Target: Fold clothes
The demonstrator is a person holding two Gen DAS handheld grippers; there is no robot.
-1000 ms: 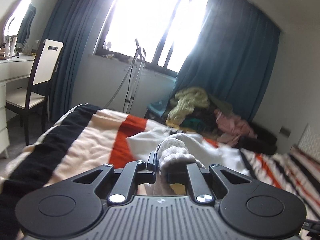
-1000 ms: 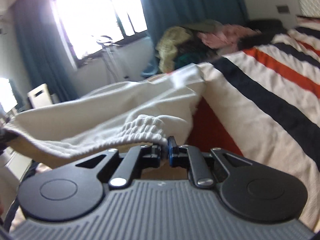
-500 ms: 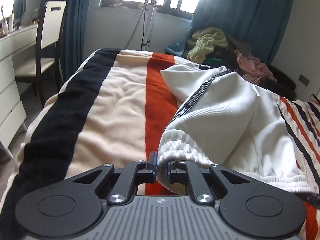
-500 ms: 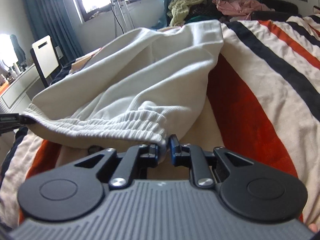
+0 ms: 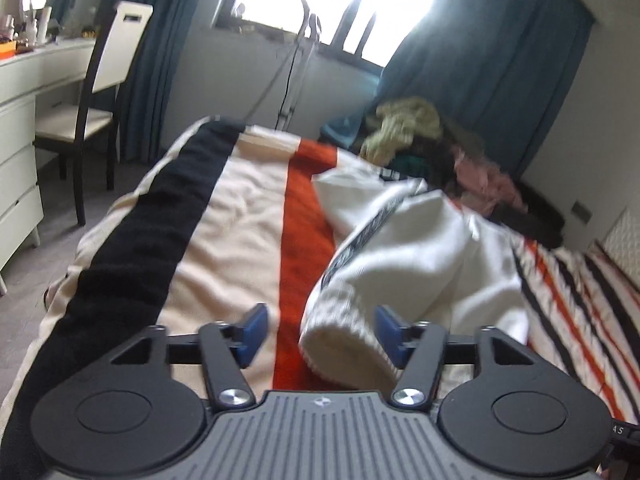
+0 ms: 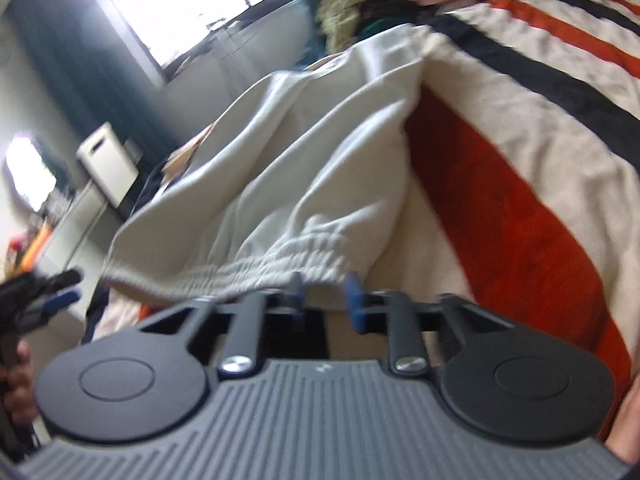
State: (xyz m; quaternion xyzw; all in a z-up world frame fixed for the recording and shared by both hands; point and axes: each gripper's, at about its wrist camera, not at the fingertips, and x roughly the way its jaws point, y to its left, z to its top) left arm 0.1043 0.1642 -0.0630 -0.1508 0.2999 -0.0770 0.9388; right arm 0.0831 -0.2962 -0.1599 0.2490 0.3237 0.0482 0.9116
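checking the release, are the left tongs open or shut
Open: the left tongs show a wide gap between the blue pads, with the white pants cuff lying loose between them.

Daylight enters through the far window (image 5: 320,4), which is overexposed to plain white in both views; detail in the panes is lost. The teal curtains (image 5: 492,64) beside it read dark against the glare. The striped bedspread (image 5: 224,216) is evenly lit, with soft shadow only under the folds of the white garment (image 5: 420,248). Left wrist view: moderate motion blur, strongest on the garment's dark side stripe and on the far clothes pile (image 5: 412,128). Right wrist view: heavier blur throughout and a tilted frame. Fisheye bending curves the chair (image 5: 108,64) and the room's edges, and the corners darken.
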